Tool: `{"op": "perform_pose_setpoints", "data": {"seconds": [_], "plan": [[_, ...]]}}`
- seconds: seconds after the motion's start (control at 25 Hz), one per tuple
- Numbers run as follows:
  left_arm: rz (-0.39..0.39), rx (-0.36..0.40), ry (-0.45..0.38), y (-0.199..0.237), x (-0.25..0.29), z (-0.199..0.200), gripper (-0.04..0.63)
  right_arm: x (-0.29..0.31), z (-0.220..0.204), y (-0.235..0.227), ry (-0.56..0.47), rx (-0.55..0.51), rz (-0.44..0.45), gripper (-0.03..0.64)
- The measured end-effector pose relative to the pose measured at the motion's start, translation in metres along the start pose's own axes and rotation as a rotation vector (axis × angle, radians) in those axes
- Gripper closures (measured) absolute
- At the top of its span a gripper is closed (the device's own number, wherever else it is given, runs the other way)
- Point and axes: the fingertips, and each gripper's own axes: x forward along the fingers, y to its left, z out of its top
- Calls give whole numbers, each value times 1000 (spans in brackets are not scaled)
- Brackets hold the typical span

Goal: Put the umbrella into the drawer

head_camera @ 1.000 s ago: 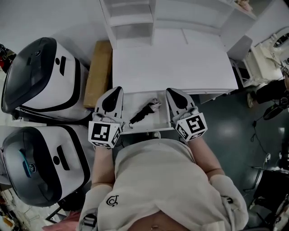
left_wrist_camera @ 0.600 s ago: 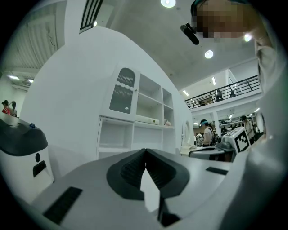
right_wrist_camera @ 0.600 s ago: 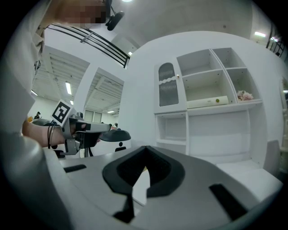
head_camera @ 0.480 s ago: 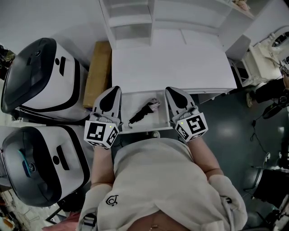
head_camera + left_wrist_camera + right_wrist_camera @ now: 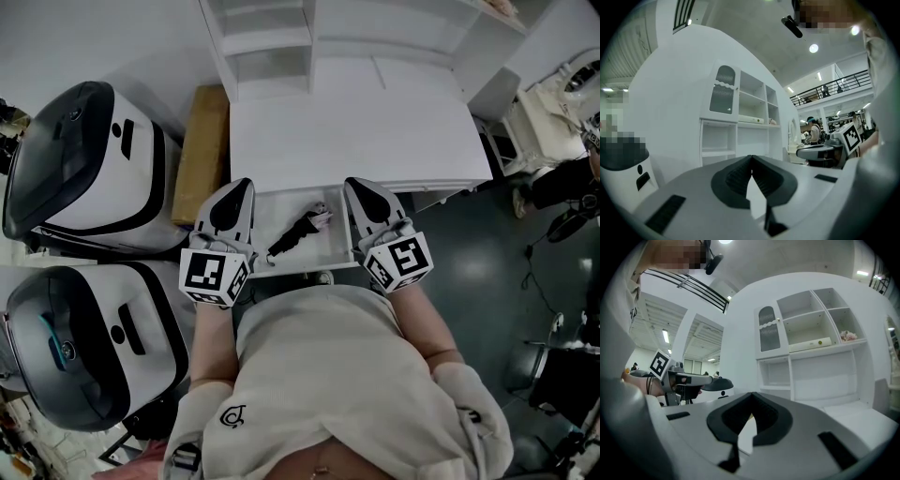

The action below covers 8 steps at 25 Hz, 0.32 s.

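The folded black umbrella (image 5: 298,234) with a pale handle lies slantwise inside the open white drawer (image 5: 333,246), between the left gripper (image 5: 241,186) and right gripper (image 5: 357,187), both closed and empty; it is probably light and firm, best pinched mid-length.

place: open lab hall — mezzanine railing (image 5: 843,82), ceiling lights (image 5: 813,48) | furniture: white desk (image 5: 356,131), shelf unit (image 5: 820,350)

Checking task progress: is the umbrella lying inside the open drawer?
Yes, the head view shows the dark folded umbrella resting on the floor of the pulled-out drawer.
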Motion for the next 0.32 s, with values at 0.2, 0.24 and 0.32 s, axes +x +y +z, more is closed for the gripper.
{"op": "perform_pose_setpoints", "data": {"seconds": [0.2,0.24,0.32], "plan": [[0,13,14,-1,4,-3,583,0,1,-3,-3,-11,-3,612],[-1,14,16,-2,5,-4,583,0,1,-3,-4,-15,-2,612],[-3,15,18,-2,7,-5,583,1,1,-4,-6,-21,-1,612]]}}
